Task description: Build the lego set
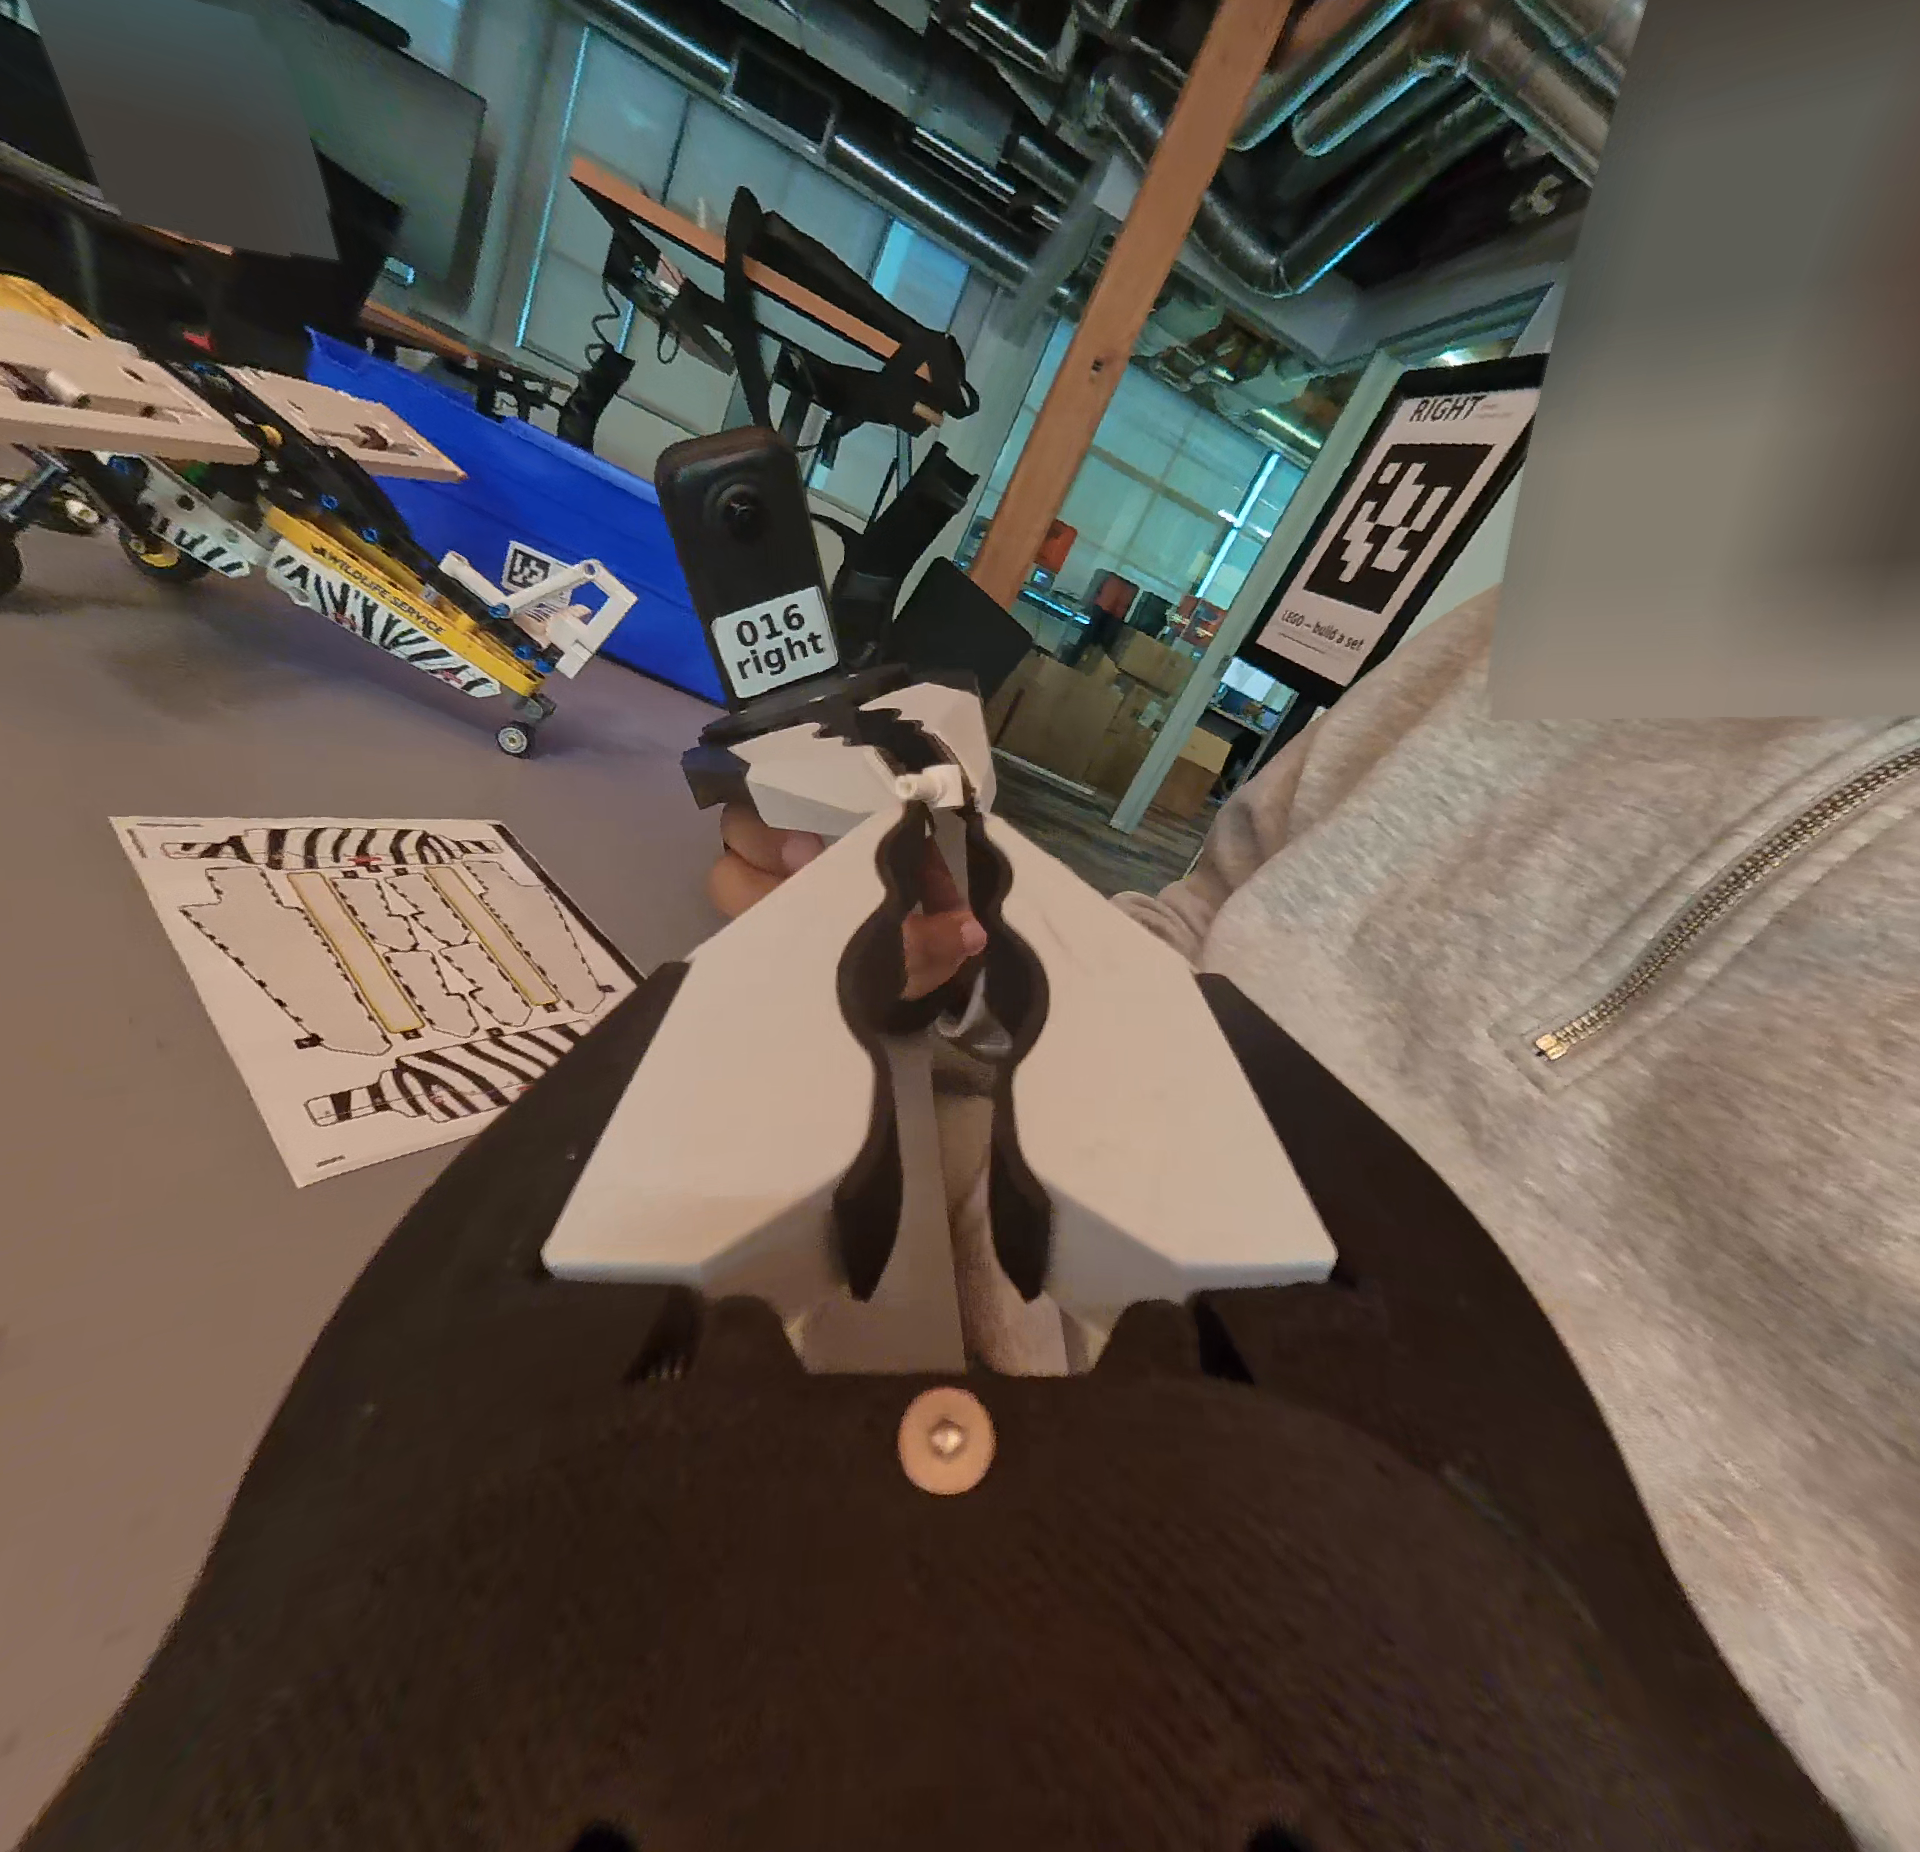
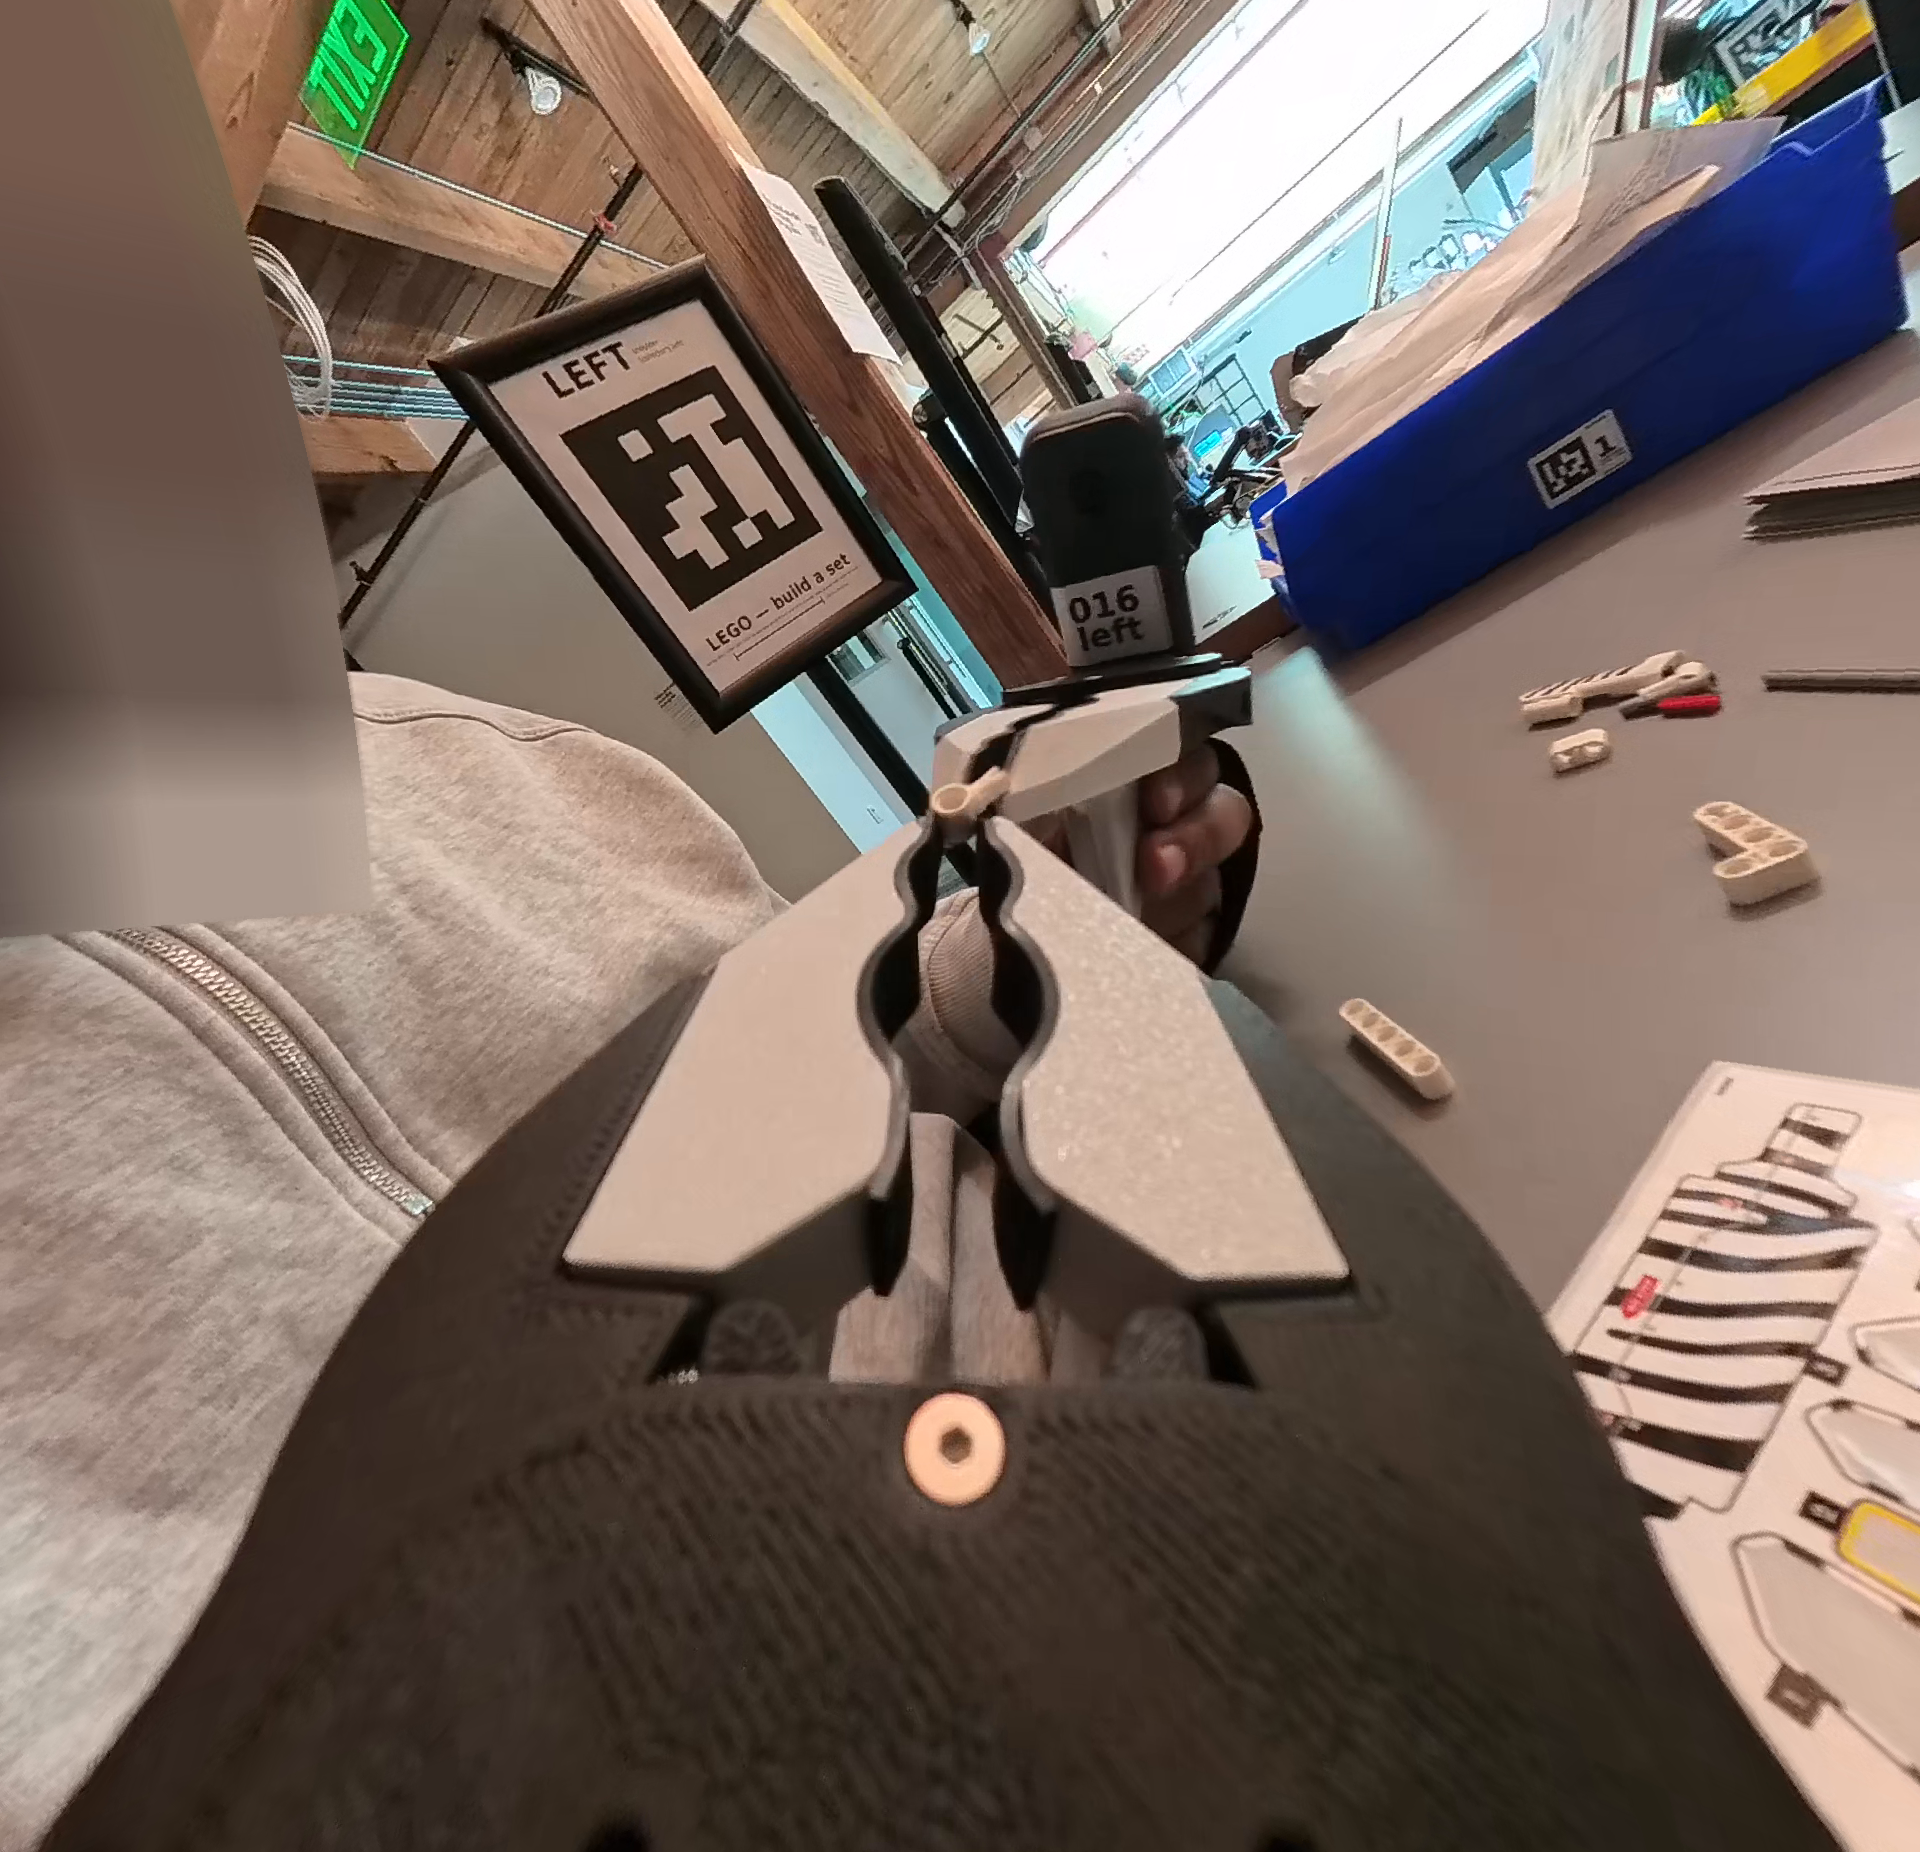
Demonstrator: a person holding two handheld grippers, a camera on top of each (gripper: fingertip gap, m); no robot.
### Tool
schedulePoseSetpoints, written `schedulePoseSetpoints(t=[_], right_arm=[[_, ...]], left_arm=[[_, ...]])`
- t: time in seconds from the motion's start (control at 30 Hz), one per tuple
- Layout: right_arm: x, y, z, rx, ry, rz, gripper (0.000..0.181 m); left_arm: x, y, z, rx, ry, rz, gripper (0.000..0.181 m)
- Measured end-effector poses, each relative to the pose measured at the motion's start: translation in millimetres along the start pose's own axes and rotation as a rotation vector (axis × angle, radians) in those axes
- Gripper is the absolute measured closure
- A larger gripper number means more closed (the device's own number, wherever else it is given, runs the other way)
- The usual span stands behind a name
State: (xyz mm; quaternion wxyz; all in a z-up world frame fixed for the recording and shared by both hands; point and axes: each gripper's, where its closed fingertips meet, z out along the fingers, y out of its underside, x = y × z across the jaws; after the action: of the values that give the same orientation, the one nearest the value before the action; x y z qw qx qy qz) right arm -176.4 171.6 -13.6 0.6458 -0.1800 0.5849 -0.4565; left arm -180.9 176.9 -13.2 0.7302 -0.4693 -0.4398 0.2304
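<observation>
- We hold the left gripper [image 1: 928,815] and the right gripper [image 2: 961,815] tip to tip in the air, in front of a grey zip sweater [image 1: 1558,971].
- Both pairs of jaws are nearly together, and both pinch the same small white connector piece [image 1: 928,786], which sits where the tips meet.
- The half-built yellow vehicle with zebra stripes [image 1: 312,545] stands well off on the grey table [image 1: 94,971], just in front of a blue bin [image 1: 540,493].
- A sticker sheet [image 1: 353,981] lies flat between that model and us, near the table's edge.
- Loose white beams [image 2: 1756,852] and a red pin [image 2: 1678,704] lie scattered farther out; bare table stretches between them and our tips.
- A framed marker sign [image 2: 675,514] stands close behind the grippers.
</observation>
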Motion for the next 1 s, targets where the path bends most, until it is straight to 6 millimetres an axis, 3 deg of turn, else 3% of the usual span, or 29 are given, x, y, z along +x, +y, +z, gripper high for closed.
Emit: schedulePoseSetpoints(t=[0.2,0.27,0.5,0.63,0.83,1.0], right_arm=[[-2.4,2.2,1.6,-0.016,-0.012,-0.008,0.177],[-2.9,3.2,2.4,-0.023,-0.015,-0.006,0.177],[-4.0,3.4,2.7,-0.025,-0.018,-0.014,0.176],[-6.0,4.9,3.8,-0.037,-0.024,-0.028,0.176],[-3.2,2.1,2.0,-0.020,-0.012,-0.020,0.177],[-3.8,1.7,1.9,-0.020,-0.010,-0.031,0.177]], left_arm=[[-3.9,-5.2,-2.6,0.036,-0.005,-0.033,0.169],[0.1,-5.8,-2.8,0.040,0.017,-0.027,0.178],[0.9,-5.2,-2.6,0.037,0.028,-0.036,0.178],[-1.4,-3.4,-0.8,0.032,0.037,-0.083,0.161],[1.7,0.3,0.3,0.002,0.029,-0.050,0.179],[2.4,-0.3,0.3,0.006,0.041,-0.063,0.178]])
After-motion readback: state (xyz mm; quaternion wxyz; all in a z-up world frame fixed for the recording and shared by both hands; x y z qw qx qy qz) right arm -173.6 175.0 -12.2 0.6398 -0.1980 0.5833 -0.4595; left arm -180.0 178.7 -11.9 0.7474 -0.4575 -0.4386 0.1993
